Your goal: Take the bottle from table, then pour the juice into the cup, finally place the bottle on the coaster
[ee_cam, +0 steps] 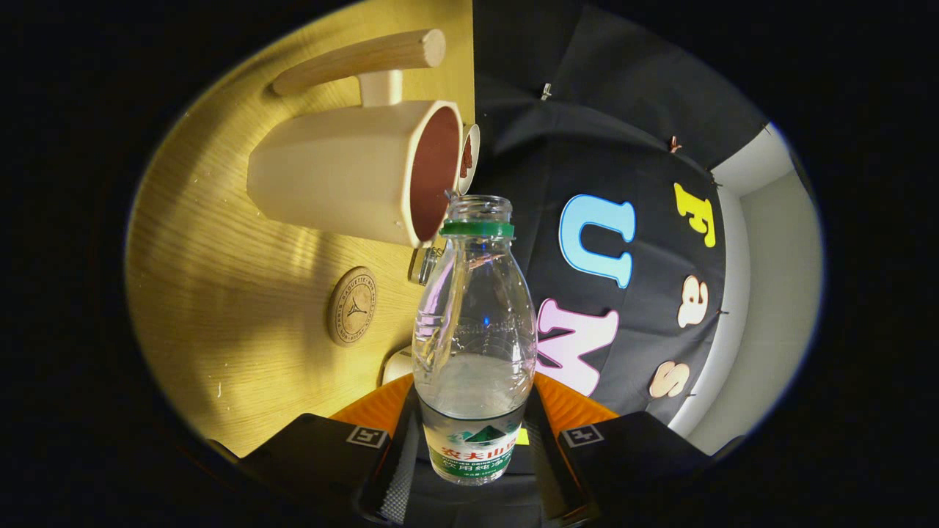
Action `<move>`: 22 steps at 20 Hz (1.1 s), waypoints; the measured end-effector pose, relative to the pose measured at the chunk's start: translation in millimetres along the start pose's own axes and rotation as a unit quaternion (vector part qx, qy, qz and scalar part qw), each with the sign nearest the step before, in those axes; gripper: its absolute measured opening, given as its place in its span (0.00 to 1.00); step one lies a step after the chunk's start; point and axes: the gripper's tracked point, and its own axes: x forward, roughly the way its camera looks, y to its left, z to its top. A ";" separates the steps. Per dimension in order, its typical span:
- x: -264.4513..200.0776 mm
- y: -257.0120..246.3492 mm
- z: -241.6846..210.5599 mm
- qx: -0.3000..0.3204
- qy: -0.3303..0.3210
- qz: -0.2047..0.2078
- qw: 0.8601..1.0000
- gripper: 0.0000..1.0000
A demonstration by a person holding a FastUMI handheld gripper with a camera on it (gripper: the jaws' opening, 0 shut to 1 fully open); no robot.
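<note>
My gripper (469, 469) clenches an uncapped clear plastic water bottle (473, 337) at its label, mouth beside the beige mug (345, 172). Thin walls look squashy, so I'd grip low.

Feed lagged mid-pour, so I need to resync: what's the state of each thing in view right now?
bottle: uncapped, held between the fingers, tipped with its mouth at the cup's rim, some clear liquid left inside.
cup: on the table, opening facing the bottle's mouth, dark inside.
coaster: bare, nothing on it.
gripper: fingers shut on the bottle.
</note>
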 end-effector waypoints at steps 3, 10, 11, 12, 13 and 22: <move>2.7 -0.9 -1.5 -0.017 -0.005 -0.007 1.000 0.71; -3.2 -2.1 -0.6 -0.030 -0.014 -0.027 0.999 0.70; -3.2 -1.4 -2.0 -0.032 -0.013 -0.029 0.999 0.71; -2.8 -1.8 -1.6 -0.035 -0.014 -0.031 0.999 0.71; -3.9 -2.4 -1.5 -0.040 -0.016 -0.033 0.999 0.70; -0.6 -6.1 -4.0 -0.076 -0.021 -0.038 0.996 0.70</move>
